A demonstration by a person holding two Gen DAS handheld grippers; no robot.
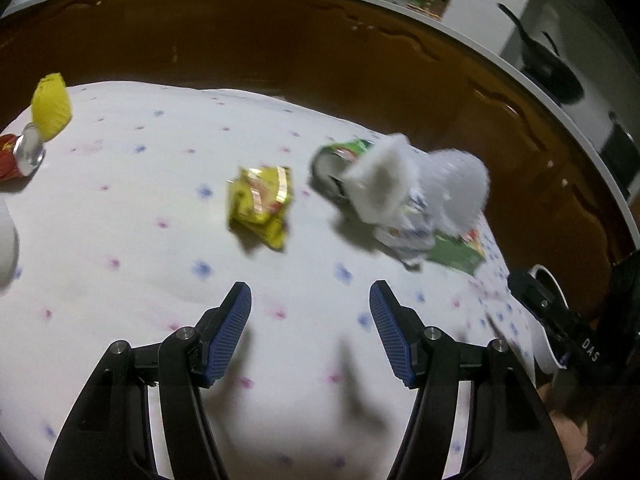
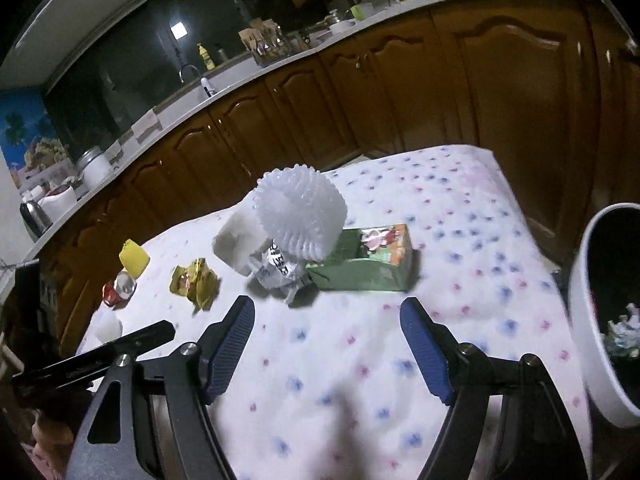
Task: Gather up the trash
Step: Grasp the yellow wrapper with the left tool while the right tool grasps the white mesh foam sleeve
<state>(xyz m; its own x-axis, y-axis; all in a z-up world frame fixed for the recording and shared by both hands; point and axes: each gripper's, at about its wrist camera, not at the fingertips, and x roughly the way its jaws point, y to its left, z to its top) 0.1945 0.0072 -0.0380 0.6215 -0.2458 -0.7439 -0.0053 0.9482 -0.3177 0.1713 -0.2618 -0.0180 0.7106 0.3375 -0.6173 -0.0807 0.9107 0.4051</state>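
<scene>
Lying ahead of left gripper [image 1: 310, 334] wide fingers: yellow wrapper [image 1: 262, 205]; right gripper [image 2: 327, 350] fingers wide, empty.

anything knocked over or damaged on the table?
Yes. The green can and the red can both lie on their sides on the tablecloth, and the yellow wrapper is crumpled. No spilled liquid is visible. Both grippers are open and empty.
</scene>
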